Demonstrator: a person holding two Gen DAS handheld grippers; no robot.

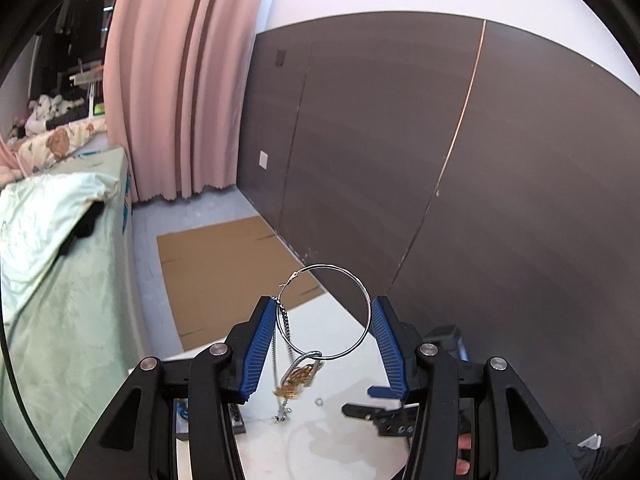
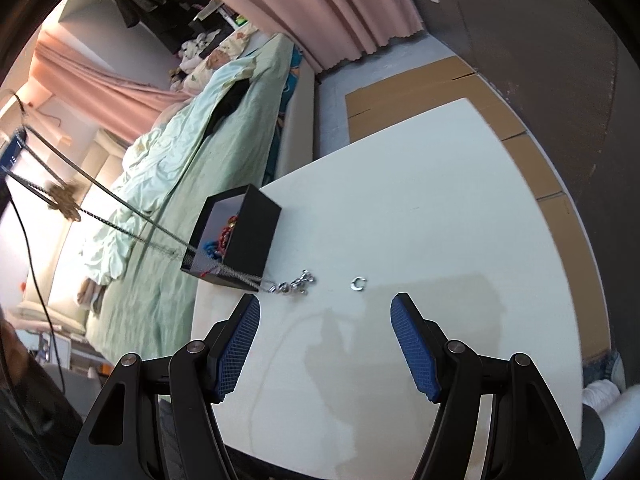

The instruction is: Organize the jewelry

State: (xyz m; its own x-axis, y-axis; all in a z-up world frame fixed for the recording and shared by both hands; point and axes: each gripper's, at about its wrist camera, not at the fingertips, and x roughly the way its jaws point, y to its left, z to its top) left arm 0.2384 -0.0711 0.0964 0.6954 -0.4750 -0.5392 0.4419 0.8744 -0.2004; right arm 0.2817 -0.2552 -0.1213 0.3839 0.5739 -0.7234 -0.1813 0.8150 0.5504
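Jewelry hangs between the spread blue ribbed pads of the left gripper [image 1: 324, 312]: a thin silver wire hoop [image 1: 326, 312] with a hinged clasp at its upper left spans the gap, its left edge at the left pad [image 1: 258, 344] and its right edge just short of the right pad. Whether the pad bears the hoop cannot be told. A twisted silver chain [image 1: 286, 332] drapes from the left pad through the hoop, carrying a gold leaf-shaped pendant [image 1: 298, 380]; its lower end trails to a clump of links on the white table [image 1: 344, 440].

In the right wrist view, the right gripper [image 2: 324, 312] is spread wide and holds nothing, hovering over the smooth white table. Just beyond its left pad lies the chain's clustered end [image 2: 294, 284]; the chain rises from there to the upper left. A small open silver ring [image 2: 358, 283] lies to the right of the cluster, apart from it. A black rectangular box [image 2: 248, 236], open-topped, stands at the table's far left edge, holding red and blue pieces.

No writing is legible.
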